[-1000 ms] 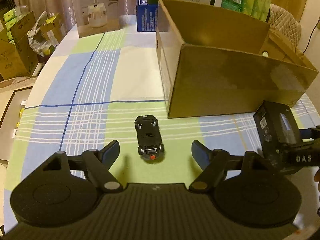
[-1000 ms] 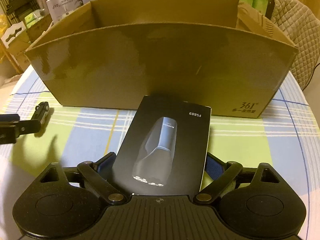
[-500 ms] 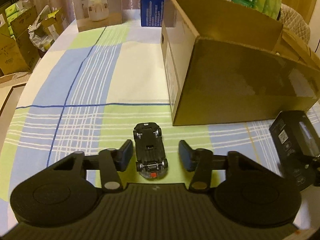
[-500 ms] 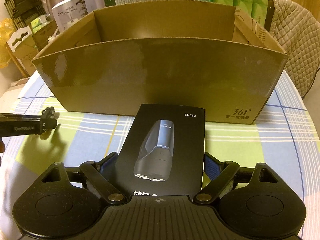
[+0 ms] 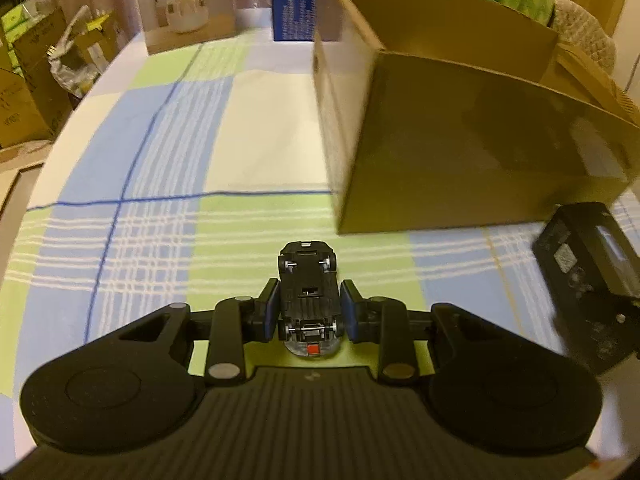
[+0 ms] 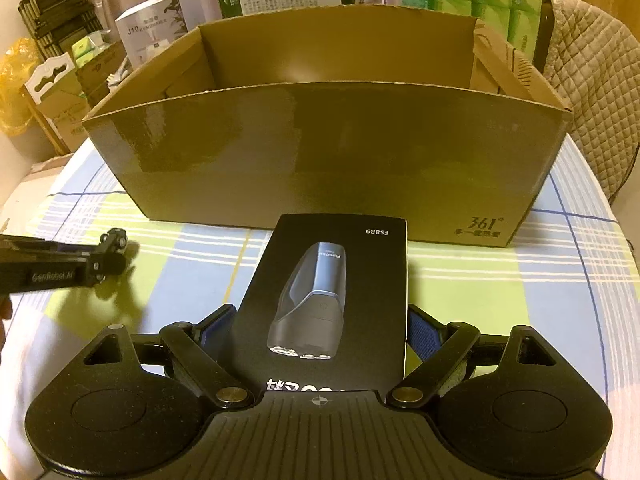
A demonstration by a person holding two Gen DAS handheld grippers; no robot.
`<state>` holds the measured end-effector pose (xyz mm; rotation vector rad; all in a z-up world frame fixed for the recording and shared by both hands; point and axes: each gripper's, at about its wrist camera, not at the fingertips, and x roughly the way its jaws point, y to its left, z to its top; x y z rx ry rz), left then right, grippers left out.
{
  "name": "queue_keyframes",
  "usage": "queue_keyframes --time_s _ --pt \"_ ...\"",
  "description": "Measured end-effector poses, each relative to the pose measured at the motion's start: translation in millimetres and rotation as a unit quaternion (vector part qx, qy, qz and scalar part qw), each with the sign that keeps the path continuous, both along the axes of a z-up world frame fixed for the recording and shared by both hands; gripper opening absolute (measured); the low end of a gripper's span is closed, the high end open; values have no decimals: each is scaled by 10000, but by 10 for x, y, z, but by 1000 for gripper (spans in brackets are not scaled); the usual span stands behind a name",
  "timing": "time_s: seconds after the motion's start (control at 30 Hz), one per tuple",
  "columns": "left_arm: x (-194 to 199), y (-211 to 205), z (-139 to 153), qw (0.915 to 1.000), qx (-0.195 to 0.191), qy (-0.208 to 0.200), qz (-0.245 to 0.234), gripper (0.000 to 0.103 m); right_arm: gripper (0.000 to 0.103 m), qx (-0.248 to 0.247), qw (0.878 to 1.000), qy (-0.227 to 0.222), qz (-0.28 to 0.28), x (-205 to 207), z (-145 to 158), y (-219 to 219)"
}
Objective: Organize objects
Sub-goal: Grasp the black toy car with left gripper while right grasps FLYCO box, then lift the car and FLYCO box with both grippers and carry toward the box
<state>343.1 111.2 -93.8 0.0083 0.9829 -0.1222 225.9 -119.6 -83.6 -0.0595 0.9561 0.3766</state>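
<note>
Open brown cardboard box (image 6: pixel 320 152) looks empty so far, I think: left gripper (image 5: pixel 309 307) just closed onto the upside-down black toy car (image 5: pixel 309 300) in front of it, right gripper (image 6: pixel 320 330) clamps the black shaver carton (image 6: pixel 332 300) wide.

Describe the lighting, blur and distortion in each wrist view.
Left wrist: warm dim light, fisheye bending, cardboard box smeared by motion blur, toy car fairly sharp. Right wrist: same yellow cast, glare on the box's front wall, black shaver box sharp, dark shadow on the tablecloth under the left tool.
</note>
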Motion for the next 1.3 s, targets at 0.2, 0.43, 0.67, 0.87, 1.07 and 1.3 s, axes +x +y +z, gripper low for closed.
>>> queue_keyframes --time_s 0.2,0.43,0.67,0.87,1.07,1.3 --pt "-245 -228 107 9992 -34 -7 -392 27 85 -49 10000 -6 18 -117 51 -91" --pt "-505 -577 130 9962 -18 15 -868 27 85 -138 9999 19 -37 -265 57 -243" --pt "-600 -772 85 9940 31 79 -1088 27 85 -124 9998 136 -60 -250 -3 -280" --pt "-616 -798 20 9945 74 93 -1038 27 85 -1 9995 282 -112 -209 -53 -305" --pt "-670 -826 -14 9942 177 114 -1055 27 85 -77 9993 342 -124 -188 -86 -279" --pt "-701 -827 -51 9942 203 200 -1036 26 85 -125 9991 328 -241 -166 -107 -297"
